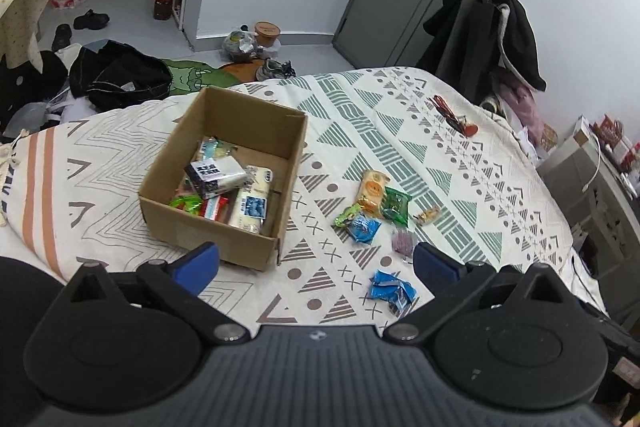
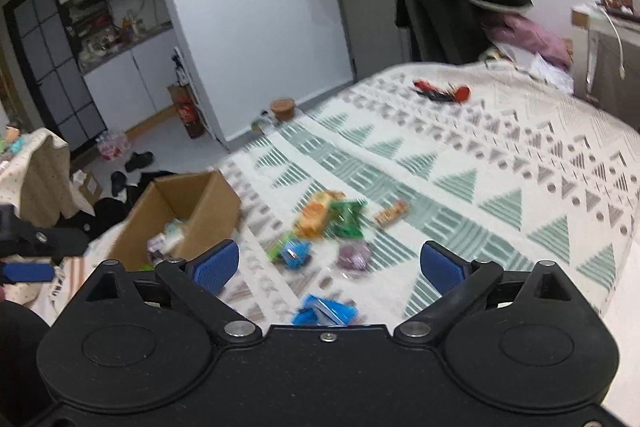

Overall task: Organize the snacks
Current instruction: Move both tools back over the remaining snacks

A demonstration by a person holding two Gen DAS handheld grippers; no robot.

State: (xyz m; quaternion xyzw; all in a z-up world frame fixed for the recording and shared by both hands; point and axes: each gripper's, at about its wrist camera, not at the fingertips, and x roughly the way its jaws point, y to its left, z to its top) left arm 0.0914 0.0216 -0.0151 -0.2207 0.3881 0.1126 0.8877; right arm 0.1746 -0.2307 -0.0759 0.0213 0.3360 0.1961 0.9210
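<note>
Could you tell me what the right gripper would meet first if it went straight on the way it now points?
Most likely the purple snack packet, lying on the bedspread between the open jaws of the right gripper. The picture is blurred, so depth is uncertain; the blue packet lies nearer but lower.

On the bed (image 1: 460,163) we found the cardboard box (image 1: 224,187) to the left, several packets lying inside it. To its right a cluster of loose snack packets (image 1: 376,211) lay on the cover, apart from the box. One more packet (image 1: 390,291) lay nearer us. Farther back, toward the bed's far right, lay a small tasselled object (image 1: 454,117).
</note>
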